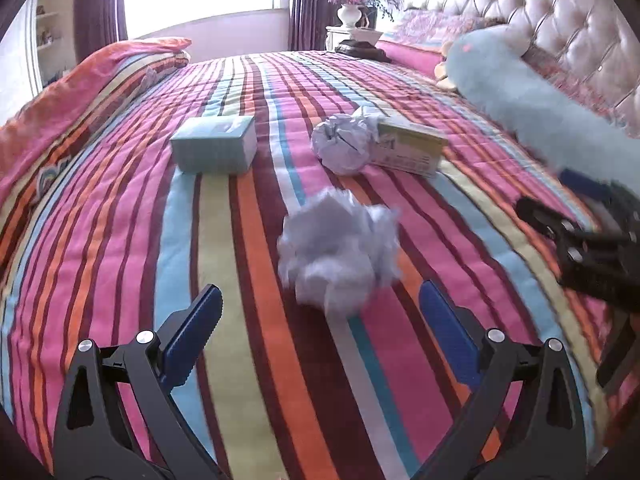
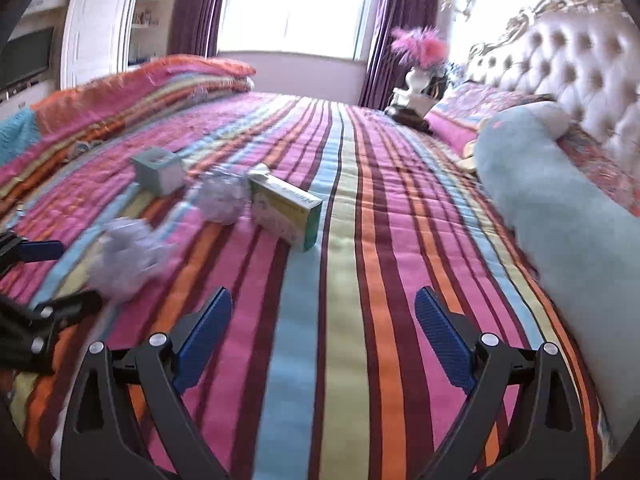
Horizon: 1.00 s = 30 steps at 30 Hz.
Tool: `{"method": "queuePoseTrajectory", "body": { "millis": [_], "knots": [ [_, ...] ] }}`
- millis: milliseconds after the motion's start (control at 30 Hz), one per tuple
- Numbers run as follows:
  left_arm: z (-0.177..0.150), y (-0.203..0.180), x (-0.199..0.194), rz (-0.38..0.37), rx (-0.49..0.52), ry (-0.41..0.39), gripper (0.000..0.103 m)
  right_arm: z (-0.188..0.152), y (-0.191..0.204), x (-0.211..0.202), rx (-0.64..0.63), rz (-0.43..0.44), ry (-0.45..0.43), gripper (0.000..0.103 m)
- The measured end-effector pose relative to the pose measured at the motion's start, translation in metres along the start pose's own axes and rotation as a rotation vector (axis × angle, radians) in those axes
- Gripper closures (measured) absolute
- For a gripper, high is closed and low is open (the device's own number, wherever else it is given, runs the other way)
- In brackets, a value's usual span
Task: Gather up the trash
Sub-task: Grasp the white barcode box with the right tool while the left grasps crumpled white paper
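On the striped bedspread (image 1: 260, 360) lie a crumpled white paper ball (image 1: 338, 258), a second crumpled ball (image 1: 344, 144) farther off, a yellow-green carton (image 1: 412, 150) beside it and a pale teal box (image 1: 216, 144). My left gripper (image 1: 320, 316) is open, its blue pads wide apart just short of the near ball, nothing between them. In the right wrist view the near ball (image 2: 128, 256), the far ball (image 2: 224, 200), the carton (image 2: 288, 216) and the teal box (image 2: 158, 170) sit to the left. My right gripper (image 2: 324, 320) stands open over bare bedspread (image 2: 340, 240).
A long pale blue plush toy (image 2: 560, 216) lies along the right by the tufted headboard (image 2: 580, 76). A folded striped quilt (image 2: 140, 88) sits at the far left. A bedside stand with a white vase of pink flowers (image 2: 420, 72) is beyond the bed, by the window.
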<state>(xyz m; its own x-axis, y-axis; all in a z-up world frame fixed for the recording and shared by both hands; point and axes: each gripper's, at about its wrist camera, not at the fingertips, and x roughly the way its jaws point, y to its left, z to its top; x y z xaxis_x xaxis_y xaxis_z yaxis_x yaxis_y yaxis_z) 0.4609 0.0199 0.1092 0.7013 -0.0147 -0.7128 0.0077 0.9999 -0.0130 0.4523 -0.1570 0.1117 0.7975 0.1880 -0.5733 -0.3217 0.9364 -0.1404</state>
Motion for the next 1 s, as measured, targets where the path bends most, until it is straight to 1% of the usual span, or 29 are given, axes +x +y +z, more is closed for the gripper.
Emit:
{"method": "queuePoseTrajectory", "body": {
  "millis": [67,133,300,400,500,533,567,600,633,667,733,833,933,1000],
  "knots": [
    [0.005,0.001,0.012,0.006,0.003,0.002,0.007,0.011,-0.001,0.029,-0.041,0.01,0.037,0.015],
    [0.01,0.0,0.023,-0.005,-0.005,0.011,0.007,0.016,0.004,0.046,-0.093,0.009,0.063,0.014],
    [0.018,0.003,0.048,-0.003,-0.015,0.031,0.007,0.041,0.011,0.091,-0.162,0.036,0.088,0.015],
    [0.015,0.012,0.056,-0.025,-0.041,0.07,0.007,0.053,0.018,0.114,-0.195,0.04,0.089,0.014],
    [0.013,0.026,0.061,-0.087,-0.109,0.079,0.008,0.059,0.024,0.133,-0.185,0.067,0.105,0.016],
    [0.012,0.029,0.061,-0.095,-0.114,0.076,0.01,0.06,0.026,0.134,-0.18,0.076,0.112,0.026],
    [0.011,0.029,0.061,-0.085,-0.103,0.078,0.018,0.061,0.029,0.135,-0.18,0.092,0.117,0.05],
    [0.01,0.028,0.059,-0.074,-0.089,0.073,0.026,0.06,0.031,0.135,-0.171,0.124,0.132,0.054],
    [0.009,0.028,0.057,-0.08,-0.088,0.063,0.042,0.06,0.032,0.132,-0.148,0.131,0.143,0.067],
    [0.009,0.029,0.056,-0.091,-0.088,0.059,0.044,0.061,0.033,0.132,-0.134,0.141,0.158,0.078],
    [0.009,0.028,0.055,-0.107,-0.075,0.059,0.045,0.058,0.035,0.126,-0.101,0.143,0.184,0.078],
    [0.008,0.029,0.049,-0.137,-0.068,0.036,0.045,0.043,0.034,0.1,-0.042,0.128,0.21,0.078],
    [0.007,0.026,0.037,-0.132,-0.043,-0.003,0.045,0.023,0.029,0.069,0.009,0.092,0.213,0.078],
    [0.001,0.024,0.025,-0.122,-0.033,-0.024,0.045,0.009,0.024,0.046,0.046,0.09,0.205,0.078]
  ]
}}
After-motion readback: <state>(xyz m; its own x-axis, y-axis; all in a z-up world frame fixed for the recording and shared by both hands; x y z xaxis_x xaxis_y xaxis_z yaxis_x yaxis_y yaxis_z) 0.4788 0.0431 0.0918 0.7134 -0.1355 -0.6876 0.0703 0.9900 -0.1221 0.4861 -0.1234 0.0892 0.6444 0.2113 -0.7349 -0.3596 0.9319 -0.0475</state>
